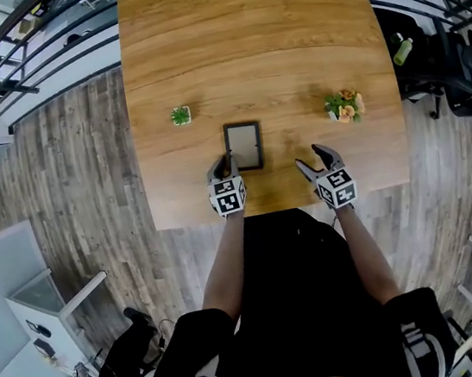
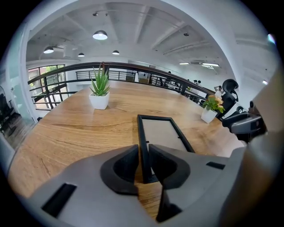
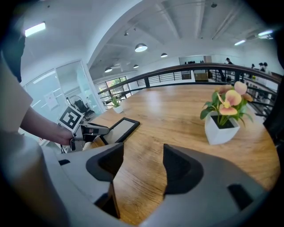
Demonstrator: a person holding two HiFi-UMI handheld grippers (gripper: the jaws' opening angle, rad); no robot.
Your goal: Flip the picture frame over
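The picture frame (image 1: pixel 243 146) lies flat on the wooden tabletop (image 1: pixel 250 42), near the edge closest to the person and about in the middle from side to side. Its long side runs straight away from the person. The left gripper (image 1: pixel 224 163) is right at the frame's near left corner, so the left hand is much nearer than the right. The right gripper (image 1: pixel 312 159) sits apart, off to the frame's right, over bare wood. In the left gripper view, the left gripper (image 2: pixel 143 164) has its 2 jaws nearly together, with the thin black left bar of the picture frame (image 2: pixel 162 135) pinched between them. The head view cannot show that pinch, because the marker cube hides the jaws there. In the right gripper view, the right gripper (image 3: pixel 143 164) has its jaws wide apart with nothing between them, only wood below. That view also shows the left gripper (image 3: pixel 88 129) from the side, touching the corner of the picture frame (image 3: pixel 117 130). I think the flip will have to start from this left bar, lifting it up and rolling the frame over toward the right. A small green plant (image 1: pixel 180 115) stands to the frame's left, and a flower pot (image 1: pixel 345 107) stands well to its right.
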